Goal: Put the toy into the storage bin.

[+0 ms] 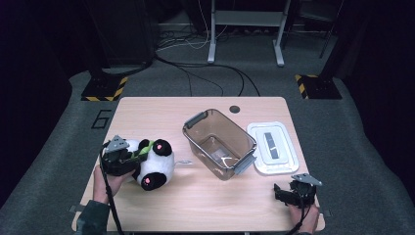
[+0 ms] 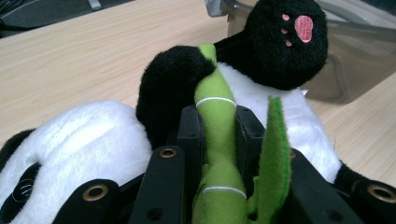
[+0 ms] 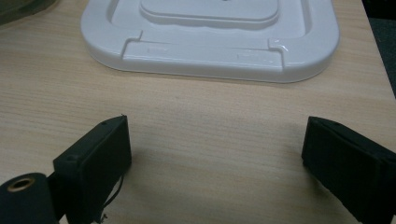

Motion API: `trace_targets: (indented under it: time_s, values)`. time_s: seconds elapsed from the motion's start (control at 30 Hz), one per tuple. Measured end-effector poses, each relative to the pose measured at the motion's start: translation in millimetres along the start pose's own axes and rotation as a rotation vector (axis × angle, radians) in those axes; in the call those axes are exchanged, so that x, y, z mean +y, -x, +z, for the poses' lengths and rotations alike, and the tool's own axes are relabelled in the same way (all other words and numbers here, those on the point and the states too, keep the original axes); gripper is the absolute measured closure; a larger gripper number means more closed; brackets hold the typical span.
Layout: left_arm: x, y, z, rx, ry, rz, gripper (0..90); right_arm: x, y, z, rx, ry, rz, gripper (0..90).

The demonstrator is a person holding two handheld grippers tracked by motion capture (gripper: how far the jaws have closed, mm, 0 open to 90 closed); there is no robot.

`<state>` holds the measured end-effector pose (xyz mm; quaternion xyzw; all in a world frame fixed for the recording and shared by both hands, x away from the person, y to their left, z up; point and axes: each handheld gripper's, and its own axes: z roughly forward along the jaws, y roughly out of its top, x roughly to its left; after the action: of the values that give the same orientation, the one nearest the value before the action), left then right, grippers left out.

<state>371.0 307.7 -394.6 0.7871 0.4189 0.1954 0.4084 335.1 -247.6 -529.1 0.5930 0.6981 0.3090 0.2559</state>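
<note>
The left tool (image 2: 217, 135) squeezes the green bamboo stick (image 2: 215, 140) of the panda toy (image 1: 151, 164), at the tabletop's (image 1: 205, 196) left side beside the clear box (image 1: 220, 143). The right tool (image 3: 215, 158) is wide apart, near the white lid (image 3: 210, 42).

bamboo stalk (image 2: 215, 140): lower end hidden between my left pads; lid (image 3: 210, 37): far part cut off
</note>
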Motion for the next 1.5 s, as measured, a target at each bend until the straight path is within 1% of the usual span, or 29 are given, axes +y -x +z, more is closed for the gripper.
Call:
trace_targets:
  time_s: [0.07,0.13,0.27,0.43,0.5,0.53,0.57,0.7,0.73,0.83,0.97,1.0,1.03,1.1,1.17,1.2,1.23,1.3,1.37,1.43,1.47,1.5]
  values:
    - [2.0,-0.3,-2.1,-0.002,-0.004,0.004,75.0,0.0,0.0,0.0,0.0,0.0,0.0,7.4]
    - [7.3,-2.1,-7.2,-0.001,0.004,0.007,75.0,0.0,0.1,0.0,-0.001,0.0,0.0,7.5]
    - [12.9,-3.2,-11.3,0.002,0.013,0.013,75.0,0.0,0.1,0.0,0.0,0.001,0.0,7.5]
    - [26.0,-4.1,-18.5,0.004,0.026,0.031,75.0,0.0,0.1,-0.1,-0.001,0.001,0.001,7.6]
    - [28.2,-4.2,-19.4,0.005,0.03,0.037,75.0,0.0,0.1,-0.1,-0.001,0.001,0.001,7.6]
    - [32.5,-3.9,-21.1,0.006,0.035,0.041,75.0,0.0,0.1,-0.1,-0.001,0.001,0.001,7.6]
    - [32.5,-3.9,-21.1,0.006,0.035,0.041,75.0,0.0,0.1,-0.1,-0.001,0.001,0.002,7.6]
    - [41.4,-3.9,-23.7,0.005,0.048,0.051,75.0,0.0,0.1,-0.1,-0.001,0.001,0.002,7.6]
    - [46.2,-3.5,-24.8,0.005,0.049,0.061,75.0,0.0,0.1,-0.1,-0.001,0.001,0.002,7.6]
    - [51.0,-2.4,-25.0,0.006,0.056,0.066,75.0,0.0,0.2,0.0,0.0,0.001,0.001,7.6]
    - [61.5,-0.5,-25.6,0.006,0.06,0.089,75.0,0.0,0.2,0.0,0.0,0.001,0.001,7.6]
    - [67.2,1.0,-26.1,0.005,0.067,0.099,75.0,0.0,0.2,-0.1,0.0,0.001,0.001,7.6]
    - [67.2,1.0,-26.1,0.005,0.067,0.099,75.0,0.0,0.2,-0.1,0.0,0.001,0.001,7.6]
    - [73.3,2.5,-26.2,0.001,0.068,0.11,75.0,0.0,0.2,0.0,0.0,0.001,0.002,7.6]
    - [79.1,4.2,-25.5,0.0,0.073,0.12,75.0,0.0,0.2,0.0,0.0,0.001,0.001,7.6]
    - [84.9,5.7,-24.5,-0.003,0.076,0.129,75.0,0.0,0.2,0.0,0.001,0.001,0.001,7.6]
    - [84.9,5.7,-24.5,-0.003,0.076,0.129,75.0,0.0,0.2,0.0,0.001,0.001,0.001,7.6]
    - [93.2,8.4,-22.6,-0.007,0.081,0.142,75.0,0.0,0.3,0.0,0.0,0.002,0.001,7.6]
    - [95.9,9.3,-21.6,-0.007,0.085,0.147,75.0,0.0,0.3,0.0,0.001,0.002,0.001,7.6]
    - [101.5,11.0,-19.4,-0.008,0.086,0.152,75.0,0.0,0.3,0.0,0.001,0.001,0.0,7.6]
    - [107.0,12.9,-17.1,-0.012,0.088,0.16,75.0,0.0,0.3,0.0,0.001,0.001,0.001,7.6]
    - [107.0,12.9,-17.1,-0.012,0.088,0.16,75.0,0.0,0.3,0.0,0.001,0.001,0.001,7.6]
